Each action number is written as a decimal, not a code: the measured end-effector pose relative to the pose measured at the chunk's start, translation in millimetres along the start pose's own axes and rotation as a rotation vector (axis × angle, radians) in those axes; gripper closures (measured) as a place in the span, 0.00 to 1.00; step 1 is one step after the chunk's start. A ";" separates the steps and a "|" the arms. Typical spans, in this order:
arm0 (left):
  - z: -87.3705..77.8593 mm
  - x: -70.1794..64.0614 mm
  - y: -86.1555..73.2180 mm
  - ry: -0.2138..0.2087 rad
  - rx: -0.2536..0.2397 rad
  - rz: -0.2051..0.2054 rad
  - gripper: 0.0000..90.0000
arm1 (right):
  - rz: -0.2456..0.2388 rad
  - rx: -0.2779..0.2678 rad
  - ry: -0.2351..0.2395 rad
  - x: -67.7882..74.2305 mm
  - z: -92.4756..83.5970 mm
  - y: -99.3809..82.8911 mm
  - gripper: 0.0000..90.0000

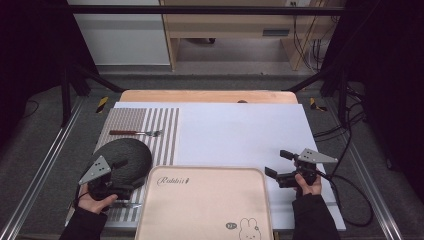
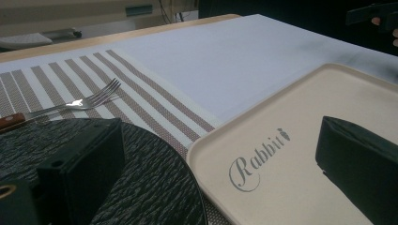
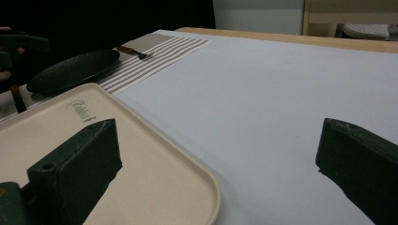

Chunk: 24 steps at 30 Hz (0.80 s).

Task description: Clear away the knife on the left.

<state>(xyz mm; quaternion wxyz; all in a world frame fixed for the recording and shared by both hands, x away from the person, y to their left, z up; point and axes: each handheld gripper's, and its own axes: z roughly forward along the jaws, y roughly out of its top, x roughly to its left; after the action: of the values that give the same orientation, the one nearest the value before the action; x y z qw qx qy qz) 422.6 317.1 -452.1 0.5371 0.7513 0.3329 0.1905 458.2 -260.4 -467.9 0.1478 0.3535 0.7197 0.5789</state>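
Observation:
A black textured plate rests on the striped placemat at the left. A fork with a wooden handle lies behind it. A beige tray printed "Rabbit" sits at the front centre. My left gripper hovers over the plate's near edge, open, with nothing between its fingers. Its own view has one jaw above the plate and the other above the tray. My right gripper is open and empty over the white mat, just right of the tray's far corner.
A white mat covers most of the wooden table. Metal frame rails run along both sides. Cables trail on the floor at the right, and a wooden shelf stands behind the table.

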 end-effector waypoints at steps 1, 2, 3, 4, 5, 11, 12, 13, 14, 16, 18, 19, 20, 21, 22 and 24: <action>-0.3 -0.1 0.4 0.001 0.001 0.000 0.02 | 0.003 0.001 0.001 0.2 0.1 0.0 0.01; -0.5 -0.2 0.6 0.000 0.001 -0.001 0.02 | 0.002 0.002 0.001 0.3 0.2 -0.1 0.01; -0.8 -0.3 0.8 0.001 0.001 -0.001 0.02 | 0.002 0.003 0.001 0.2 0.2 -0.1 0.01; -0.8 -0.5 0.9 0.001 0.002 -0.001 0.02 | 0.002 0.004 0.001 0.2 0.1 0.0 0.01; -0.8 -0.8 1.0 0.001 0.003 -0.003 0.02 | 0.001 0.004 0.001 0.2 -0.2 0.1 0.01; -2.3 -1.0 2.5 0.000 0.012 0.003 0.02 | 0.000 0.007 0.000 0.0 0.1 0.3 0.01; -3.0 -0.9 3.2 0.000 0.013 0.004 0.02 | 0.000 0.008 -0.003 0.1 0.3 0.1 0.01; -3.7 -0.9 3.7 0.001 0.012 0.005 0.02 | 0.000 0.008 -0.001 0.2 0.2 0.2 0.01; -4.3 -0.7 4.1 0.001 0.013 0.005 0.02 | 0.002 0.008 -0.001 0.3 0.1 0.3 0.01; -5.6 -0.2 4.4 0.001 0.017 0.004 0.02 | 0.001 0.008 -0.001 0.6 0.0 0.4 0.01; -7.0 0.6 5.0 -0.001 0.022 0.007 0.02 | -0.001 0.010 -0.001 0.6 0.1 0.5 0.01; -8.0 1.0 5.3 0.000 0.025 0.007 0.02 | -0.001 0.010 -0.002 0.6 0.1 0.6 0.01; -9.2 1.6 5.7 0.001 0.027 0.010 0.02 | -0.001 0.010 -0.002 0.6 0.1 0.6 0.01; -10.7 2.1 6.2 0.001 0.027 0.010 0.02 | -0.002 0.011 -0.002 0.6 0.0 0.5 0.01; -12.2 2.6 6.8 0.001 0.026 0.011 0.02 | -0.001 0.011 -0.002 0.6 0.0 0.6 0.01; -15.4 3.4 8.1 -0.001 0.028 0.009 0.02 | -0.002 0.011 -0.002 0.7 0.0 0.5 0.01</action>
<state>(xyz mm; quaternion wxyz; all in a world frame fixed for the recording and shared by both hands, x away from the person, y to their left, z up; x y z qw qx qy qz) 417.5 328.3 -439.4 0.5256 0.7604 0.3320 0.1880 457.9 -259.9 -467.3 0.1470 0.3542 0.7231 0.5745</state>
